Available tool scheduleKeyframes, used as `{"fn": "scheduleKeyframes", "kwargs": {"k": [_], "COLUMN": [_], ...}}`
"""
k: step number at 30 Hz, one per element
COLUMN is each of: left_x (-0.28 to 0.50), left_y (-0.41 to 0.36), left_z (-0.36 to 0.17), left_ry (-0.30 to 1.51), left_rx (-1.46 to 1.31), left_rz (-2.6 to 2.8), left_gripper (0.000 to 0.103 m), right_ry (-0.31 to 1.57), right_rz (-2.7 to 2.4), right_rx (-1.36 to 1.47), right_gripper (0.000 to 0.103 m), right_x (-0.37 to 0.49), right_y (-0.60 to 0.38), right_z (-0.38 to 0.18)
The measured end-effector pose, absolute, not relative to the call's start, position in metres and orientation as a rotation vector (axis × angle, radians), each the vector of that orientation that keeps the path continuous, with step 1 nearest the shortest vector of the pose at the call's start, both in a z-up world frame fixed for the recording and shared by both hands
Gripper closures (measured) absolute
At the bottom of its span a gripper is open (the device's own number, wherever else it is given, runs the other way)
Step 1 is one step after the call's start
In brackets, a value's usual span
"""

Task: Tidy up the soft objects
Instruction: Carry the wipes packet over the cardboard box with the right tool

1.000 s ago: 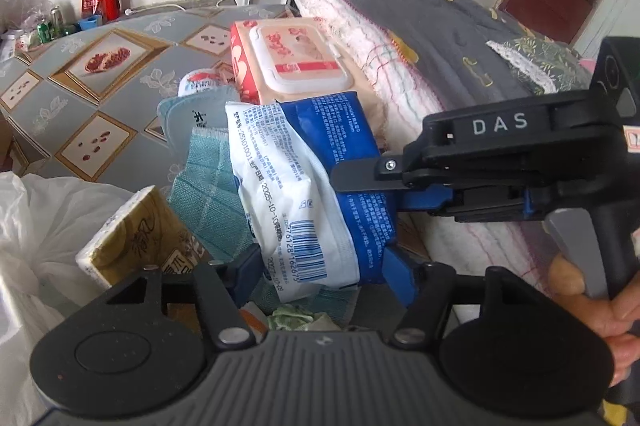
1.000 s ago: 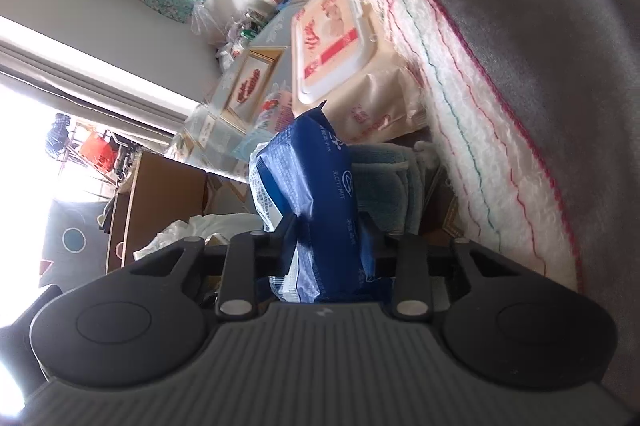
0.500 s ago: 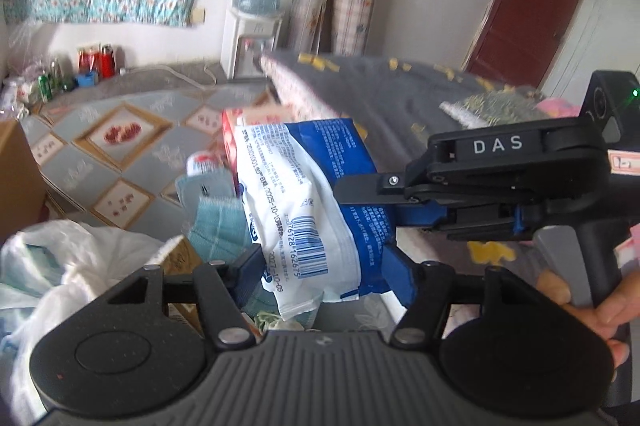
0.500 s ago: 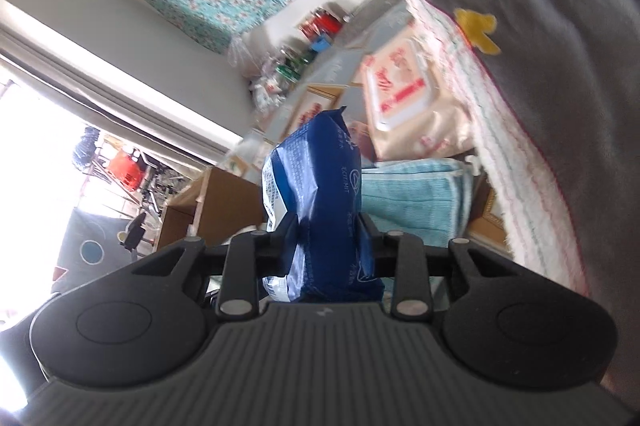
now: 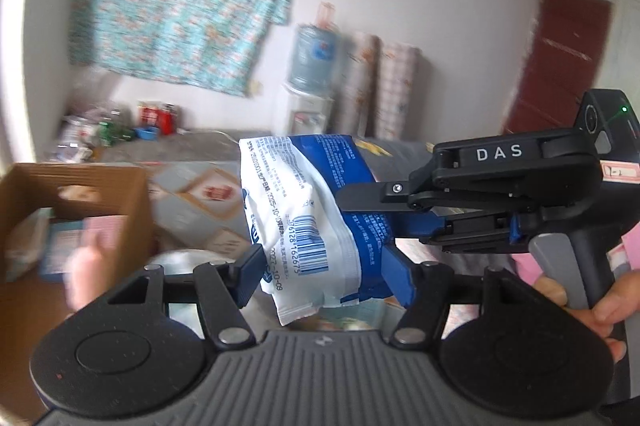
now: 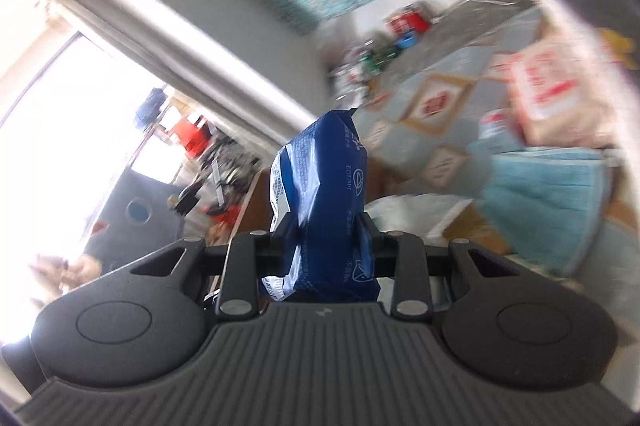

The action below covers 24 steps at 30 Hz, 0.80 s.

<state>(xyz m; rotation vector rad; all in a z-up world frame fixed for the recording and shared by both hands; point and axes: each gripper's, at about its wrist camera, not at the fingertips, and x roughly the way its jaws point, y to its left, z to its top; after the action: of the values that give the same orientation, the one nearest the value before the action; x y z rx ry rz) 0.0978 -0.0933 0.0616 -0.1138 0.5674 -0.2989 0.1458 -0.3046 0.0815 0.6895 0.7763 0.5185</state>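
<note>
The patterned floor (image 6: 436,106) carries a pink wipes pack (image 6: 548,90) at three o'clock and a folded teal towel (image 6: 548,202) beneath it.

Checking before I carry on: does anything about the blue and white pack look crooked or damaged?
The blue and white pack hangs tilted, gripped by both the left gripper and the right gripper; its wrapper is crumpled where the pads squeeze. No tear or spill shows.

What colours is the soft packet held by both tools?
Blue and white packet, clearest in the left wrist view.

cardboard box (image 5: 76,194) left of packet (image 5: 316,218)
</note>
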Motion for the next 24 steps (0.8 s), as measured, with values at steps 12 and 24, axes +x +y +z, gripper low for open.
{"fn": "scheduleKeyframes", "kwargs": {"k": [12,24], "left_x": [0.087,0.154], "left_y": [0.07,0.16], "left_z": [0.063,-0.009], "left_ry": [0.616,0.876], "left_rx": [-0.209,-0.232], "left_rz": [0.006,0.052], "left_gripper": [0.038,0.039], "right_ry": [1.017,1.215], "right_rz": [0.732,0.588], "right_rx": [0.625,0.549], "right_gripper": [0.072,0.069], "right_x": [0.222,0.28], "right_y": [-0.097,-0.014], "right_z": [0.064,-0.019]}}
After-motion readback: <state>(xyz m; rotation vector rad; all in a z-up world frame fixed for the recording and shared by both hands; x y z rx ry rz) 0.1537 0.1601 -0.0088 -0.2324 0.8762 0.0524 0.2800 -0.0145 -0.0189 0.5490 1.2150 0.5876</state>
